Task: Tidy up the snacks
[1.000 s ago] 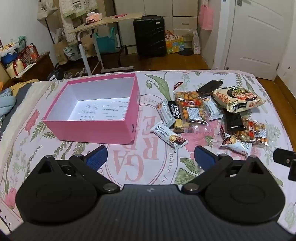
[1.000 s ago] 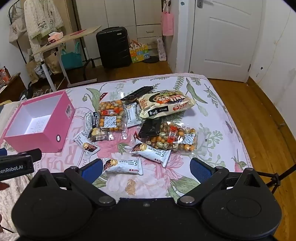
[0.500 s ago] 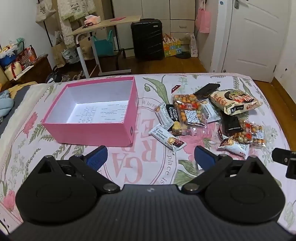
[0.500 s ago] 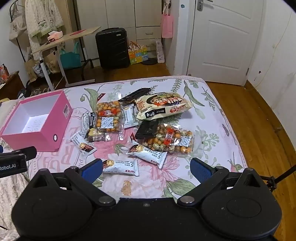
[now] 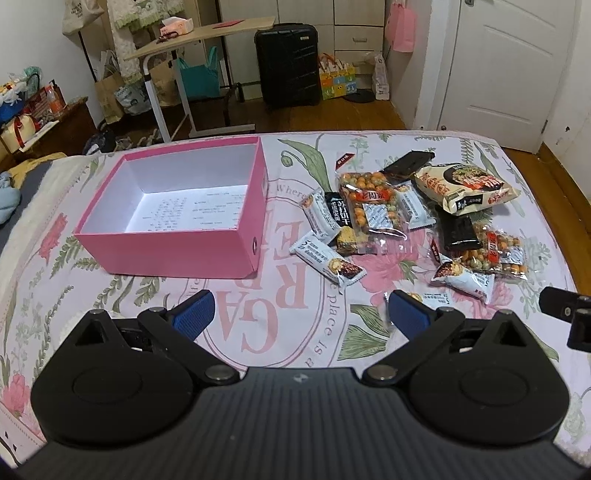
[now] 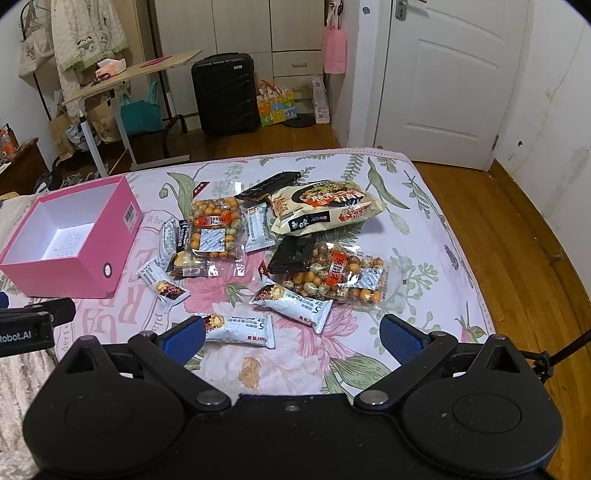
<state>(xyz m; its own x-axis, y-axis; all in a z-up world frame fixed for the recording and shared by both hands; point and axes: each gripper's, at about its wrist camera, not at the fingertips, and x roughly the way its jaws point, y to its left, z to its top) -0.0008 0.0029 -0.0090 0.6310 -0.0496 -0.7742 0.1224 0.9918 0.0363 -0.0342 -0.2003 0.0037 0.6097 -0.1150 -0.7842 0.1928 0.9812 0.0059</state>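
Observation:
An empty pink box (image 5: 177,243) (image 6: 70,273) with a white inside sits on the floral bedspread, left of a loose pile of snacks. The pile holds a beige noodle packet (image 5: 465,186) (image 6: 325,210), two clear bags of coated nuts (image 5: 369,206) (image 6: 340,275), black packets (image 6: 290,253) and several white bars (image 5: 327,260) (image 6: 240,328). My left gripper (image 5: 299,314) hangs open above the bedspread, in front of the box and the pile, holding nothing. My right gripper (image 6: 291,334) is open too, just behind the nearest white bar.
The bed's far edge meets a wooden floor (image 6: 509,236). Beyond it stand a black suitcase (image 5: 290,66), a rolling side table (image 5: 199,35), bags and a white door (image 6: 447,77). A tripod leg (image 6: 554,354) shows at the right.
Both grippers have drawn back and risen a little, so the box and snacks look smaller and farther. Both stay open, and nothing on the bed has moved.

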